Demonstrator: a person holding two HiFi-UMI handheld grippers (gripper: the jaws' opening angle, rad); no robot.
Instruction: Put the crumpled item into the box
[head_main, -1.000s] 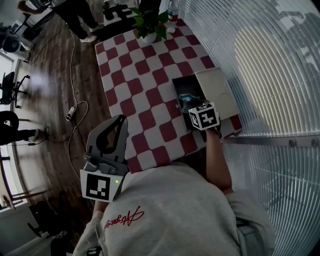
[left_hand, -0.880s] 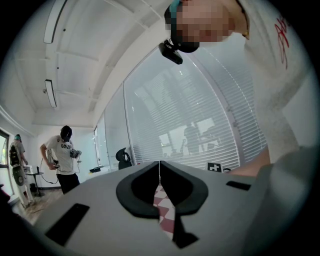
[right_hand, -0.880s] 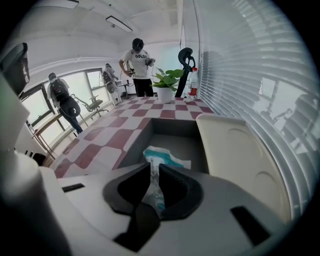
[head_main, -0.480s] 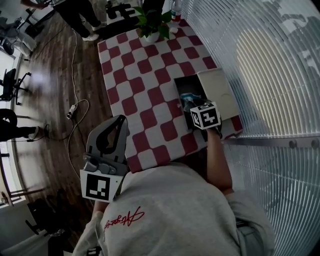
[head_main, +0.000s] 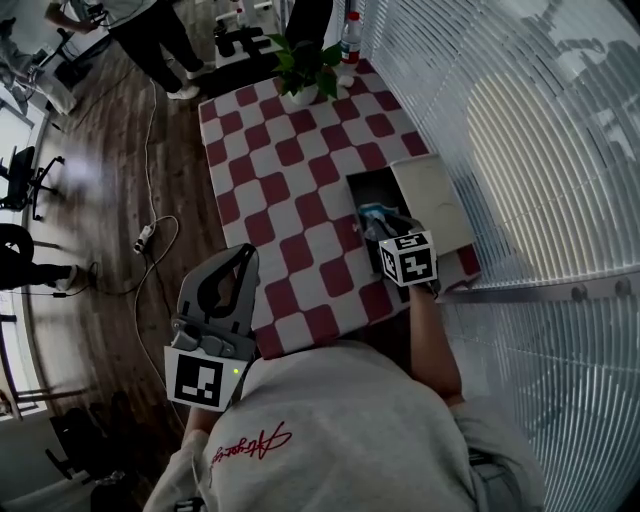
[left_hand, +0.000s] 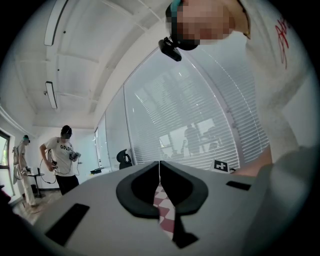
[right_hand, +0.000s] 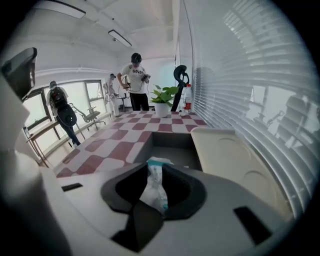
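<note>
Table wears a red-and-white checked cloth. It stands on a dark wood floor, with a slatted blind wall on the right. A potted plant and a bottle sit at the far end. A cable and power strip lie on the floor, and people stand in the background.

The box is open, with its pale lid flat beside it. My right gripper is clenched on the crumpled item, white with teal, held over the box's near end. My left gripper has its jaws pressed together with nothing between them, and hangs off the table's near-left corner.

Writing: red script on the grey sweatshirt, which I can't read. The gripper cubes carry black-and-white square markers.
</note>
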